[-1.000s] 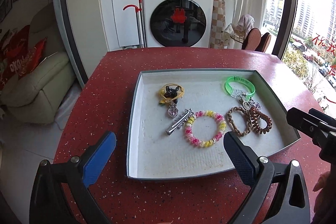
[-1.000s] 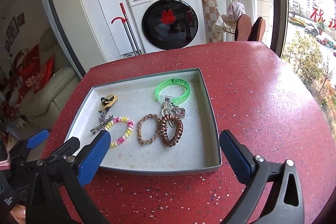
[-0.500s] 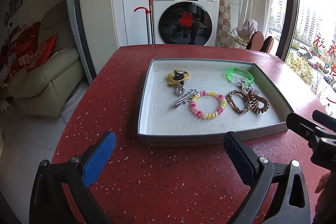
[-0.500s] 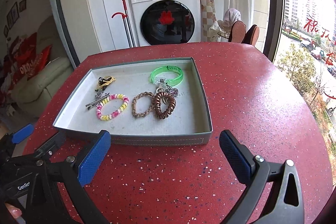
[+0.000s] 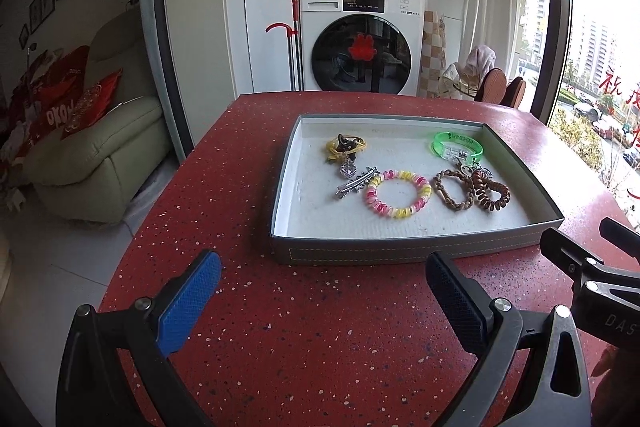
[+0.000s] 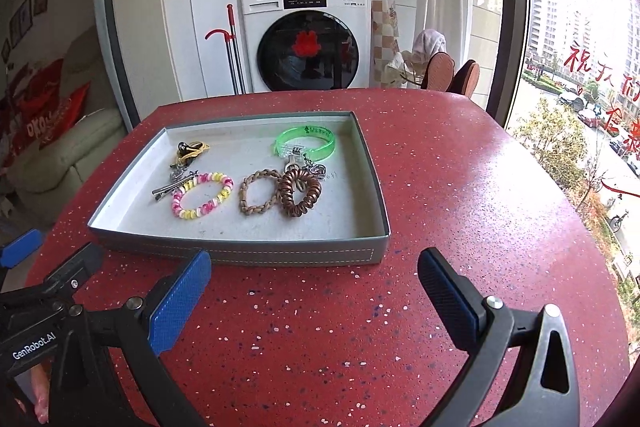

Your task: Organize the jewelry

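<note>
Left gripper, black frame with blue finger pads: jaws spread wide, nothing between them, held over the red speckled tabletop short of the tray. Right gripper, same build: jaws equally wide, empty, also above the tabletop just before the tray's near wall.

Shallow grey rectangular tray with white lining sits on the table ahead of both grippers. Contents, left to right:
- yellow-and-black hair tie with a small charm, far left corner area
- silver metal hair clip, touching the next item
- pink-and-yellow spiral coil bracelet, centre
- tan braided loop bracelet
- brown spiral coil hair tie, overlapping the braided loop
- translucent green wristband, far right, with small silver charms just in front of it
</note>
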Available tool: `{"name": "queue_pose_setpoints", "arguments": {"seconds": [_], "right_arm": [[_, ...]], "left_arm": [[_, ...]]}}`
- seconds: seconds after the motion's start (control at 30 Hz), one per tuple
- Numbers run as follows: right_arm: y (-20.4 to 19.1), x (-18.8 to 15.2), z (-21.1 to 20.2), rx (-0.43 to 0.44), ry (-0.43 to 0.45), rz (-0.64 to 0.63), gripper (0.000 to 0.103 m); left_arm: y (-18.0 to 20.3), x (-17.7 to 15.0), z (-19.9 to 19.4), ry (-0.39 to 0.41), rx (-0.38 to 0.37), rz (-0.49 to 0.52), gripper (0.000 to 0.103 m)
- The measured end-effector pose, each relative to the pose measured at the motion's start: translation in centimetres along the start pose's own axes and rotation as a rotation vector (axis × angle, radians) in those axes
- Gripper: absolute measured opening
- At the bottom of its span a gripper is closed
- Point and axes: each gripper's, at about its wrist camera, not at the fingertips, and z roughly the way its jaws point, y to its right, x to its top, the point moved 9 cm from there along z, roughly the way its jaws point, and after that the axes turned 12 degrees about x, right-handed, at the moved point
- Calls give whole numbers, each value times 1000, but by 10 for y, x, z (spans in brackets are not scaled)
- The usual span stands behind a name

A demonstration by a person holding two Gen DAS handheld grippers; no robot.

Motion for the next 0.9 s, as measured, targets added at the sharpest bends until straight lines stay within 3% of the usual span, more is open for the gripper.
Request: {"name": "queue_pose_setpoints", "arguments": {"seconds": [0.9], "right_arm": [[-4, 1, -2, 8, 2, -4, 103]], "left_arm": [[-2, -2, -3, 1, 5, 2, 103]]}}
